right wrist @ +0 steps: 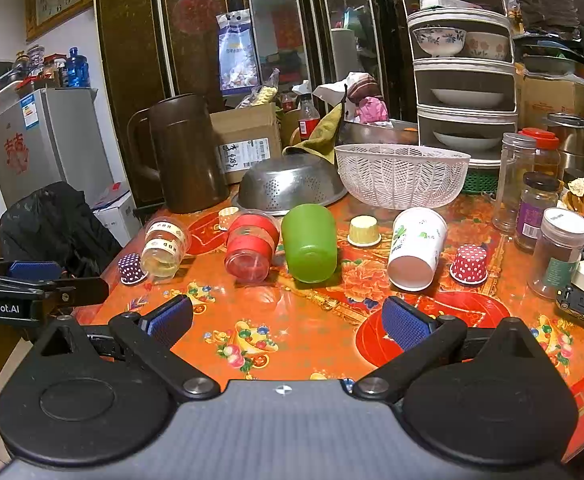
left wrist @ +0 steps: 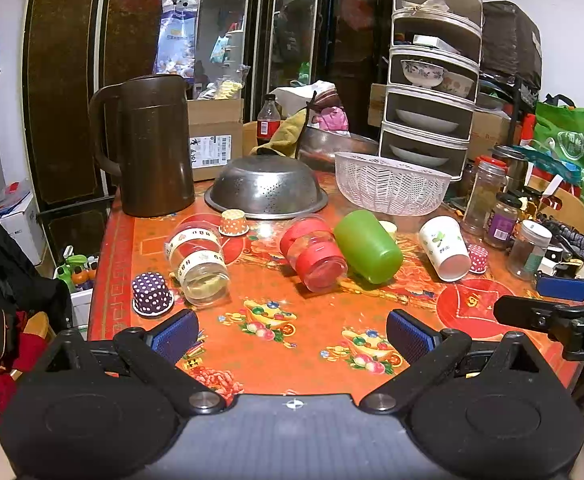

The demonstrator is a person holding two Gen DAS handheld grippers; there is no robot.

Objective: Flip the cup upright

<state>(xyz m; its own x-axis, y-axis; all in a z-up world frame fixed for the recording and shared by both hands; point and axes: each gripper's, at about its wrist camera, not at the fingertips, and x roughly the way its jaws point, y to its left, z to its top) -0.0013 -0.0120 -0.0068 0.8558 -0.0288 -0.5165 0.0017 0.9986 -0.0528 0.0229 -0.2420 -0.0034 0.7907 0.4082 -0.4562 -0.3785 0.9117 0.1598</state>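
Several cups lie on their sides on the orange table (left wrist: 304, 344): a clear cup with beige bands (left wrist: 199, 264) (right wrist: 163, 250), a clear cup with red bands (left wrist: 316, 256) (right wrist: 251, 250), a green cup (left wrist: 368, 246) (right wrist: 310, 248) and a white paper cup (left wrist: 446, 248) (right wrist: 416, 248). My left gripper (left wrist: 292, 334) is open and empty, in front of the red-banded cup. My right gripper (right wrist: 285, 322) is open and empty, in front of the green cup. Each gripper shows at the edge of the other's view.
Small dotted paper cups stand upside down: purple (left wrist: 151, 294), orange (left wrist: 233, 222), yellow (right wrist: 364, 231), red (right wrist: 469, 263). Behind are a brown jug (left wrist: 151, 148), an overturned steel colander (left wrist: 265, 190), a white basket (left wrist: 392, 184) and a shelf tower (left wrist: 432, 80). Jars (right wrist: 560, 252) stand at right.
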